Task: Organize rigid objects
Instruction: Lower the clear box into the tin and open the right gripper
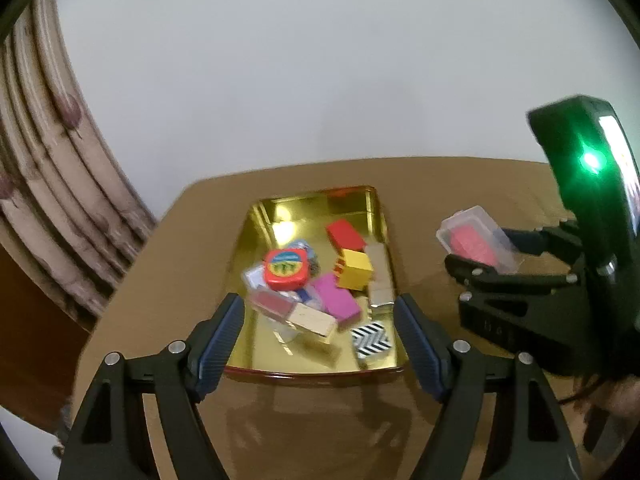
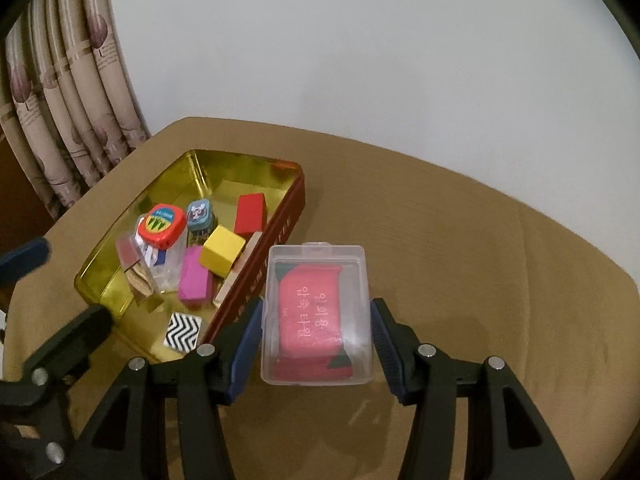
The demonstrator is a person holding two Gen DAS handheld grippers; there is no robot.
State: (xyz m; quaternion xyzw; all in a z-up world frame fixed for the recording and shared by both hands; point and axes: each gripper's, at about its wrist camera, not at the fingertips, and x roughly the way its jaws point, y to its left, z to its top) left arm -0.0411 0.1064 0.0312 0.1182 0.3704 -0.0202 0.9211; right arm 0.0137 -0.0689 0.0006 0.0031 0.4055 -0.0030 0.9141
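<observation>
Bare tabletop (image 2: pixel 460 240) right of crowded tin (image 2: pixel 298 200)

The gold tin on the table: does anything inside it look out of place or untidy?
Yes. In the gold tin the pieces lie jumbled: the red round-cornered case sits on a clear box, and the pink block and yellow cube lie askew. Nothing has spilled outside.

We find the tin (image 2: pixel 294 216) on the table (image 2: pixel 480 248), toward its left side, curtain (image 2: pixel 60 92) behind-left. In it: 1 cube (image 2: pixel 222 254) at centre, 1 block (image 2: pixel 250 213) behind it, 1 patterned tile (image 2: pixel 183 330) at the near end. Right of the tin, the clear case (image 2: pixel 318 312) sits between the right gripper (image 2: pixel 316 344) fingers, off the table.
</observation>
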